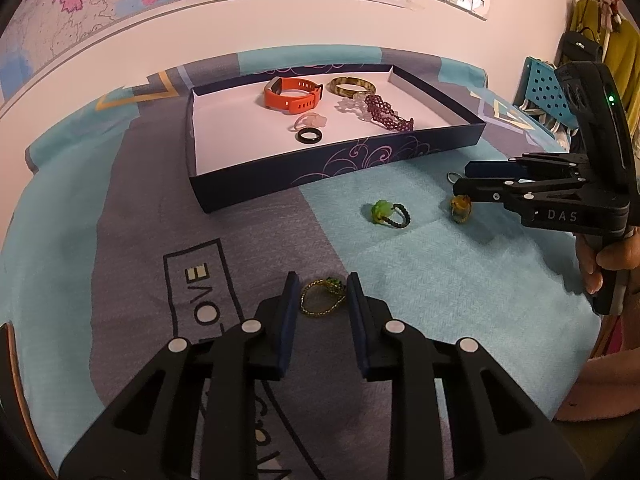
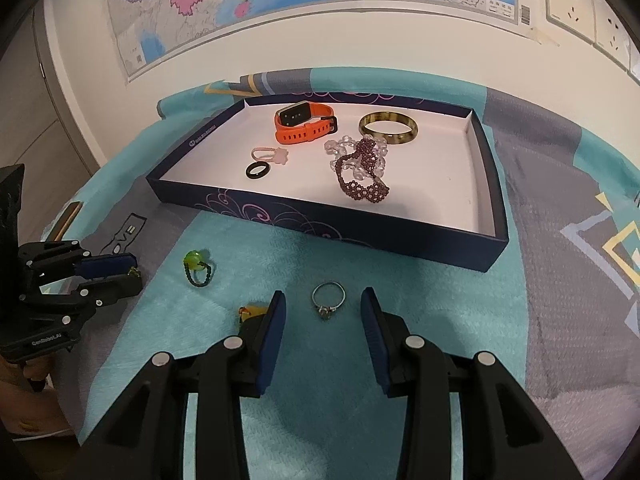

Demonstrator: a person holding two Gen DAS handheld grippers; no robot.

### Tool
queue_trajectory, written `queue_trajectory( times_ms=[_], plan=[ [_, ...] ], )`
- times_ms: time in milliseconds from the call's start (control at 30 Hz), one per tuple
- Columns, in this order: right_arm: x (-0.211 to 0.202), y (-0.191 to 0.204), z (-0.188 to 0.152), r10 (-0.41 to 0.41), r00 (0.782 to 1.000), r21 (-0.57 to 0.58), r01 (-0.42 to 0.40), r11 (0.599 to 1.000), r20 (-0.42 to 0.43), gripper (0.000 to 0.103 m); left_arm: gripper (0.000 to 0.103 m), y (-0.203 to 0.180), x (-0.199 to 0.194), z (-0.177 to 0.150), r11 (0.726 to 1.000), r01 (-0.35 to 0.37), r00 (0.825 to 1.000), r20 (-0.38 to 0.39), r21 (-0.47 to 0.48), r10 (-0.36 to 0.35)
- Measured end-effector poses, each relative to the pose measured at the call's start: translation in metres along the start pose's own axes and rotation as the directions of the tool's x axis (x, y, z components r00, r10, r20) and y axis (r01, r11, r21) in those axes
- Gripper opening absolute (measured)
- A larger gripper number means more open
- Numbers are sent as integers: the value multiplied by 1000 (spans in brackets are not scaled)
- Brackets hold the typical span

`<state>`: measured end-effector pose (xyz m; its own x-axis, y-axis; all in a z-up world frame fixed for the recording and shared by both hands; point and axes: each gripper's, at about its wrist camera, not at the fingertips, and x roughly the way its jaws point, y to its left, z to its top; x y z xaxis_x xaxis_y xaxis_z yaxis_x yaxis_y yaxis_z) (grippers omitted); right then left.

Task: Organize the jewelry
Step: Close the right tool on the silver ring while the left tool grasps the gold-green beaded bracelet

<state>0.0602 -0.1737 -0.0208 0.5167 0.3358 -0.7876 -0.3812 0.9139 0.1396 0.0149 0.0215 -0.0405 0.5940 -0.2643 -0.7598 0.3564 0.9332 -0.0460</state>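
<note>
Four small pieces are waiting outside the tray (image 1: 340,160), and we are working two of them at once, so each hand is taking the piece nearest to it. Our left tongs (image 1: 322,280) are closing on the gold-and-green beaded ring (image 1: 334,286), which is lying on the blanket (image 1: 400,280) at the near left; the pads seem to be meeting its two sides, pinching it across its width because it is lying flat and offers no other hold. Our right tongs (image 2: 323,294) are standing open and empty, straddling the silver ring (image 2: 325,312) without touching it, lined up so both pads can come in evenly. Between the two hands, the green-stone ring (image 1: 386,212) and the amber ring (image 1: 460,206) are sitting apart on the blanket, untouched. Farther off, the tray is already holding the orange watch (image 1: 290,98), the amber bangle (image 1: 352,86), the purple bracelet (image 1: 386,112), overlapping a clear beaded one (image 1: 352,104), and the pink ring (image 1: 310,122) beside the black ring (image 1: 309,135). We are judging that rings are being gathered toward the tray's near left, so the loose ones likely belong there.
</note>
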Motion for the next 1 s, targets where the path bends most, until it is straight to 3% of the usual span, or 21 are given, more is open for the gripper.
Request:
queue_trajectory(
  times_ms=[233, 400, 1000],
  plan=[
    [3, 7, 2, -42, 999, -45, 41, 998, -7, 35, 24, -1, 1, 1, 1000, -3, 1000, 2, -5, 3],
    [3, 5, 3, -38, 999, -38, 38, 999, -6, 15, 24, -2, 1, 1, 1000, -7, 1000, 4, -2, 7],
    [-10, -5, 1, 38, 999, 27, -38, 999, 34, 15, 21, 0, -1, 5, 1000, 6, 1000, 10, -10, -6]
  ],
)
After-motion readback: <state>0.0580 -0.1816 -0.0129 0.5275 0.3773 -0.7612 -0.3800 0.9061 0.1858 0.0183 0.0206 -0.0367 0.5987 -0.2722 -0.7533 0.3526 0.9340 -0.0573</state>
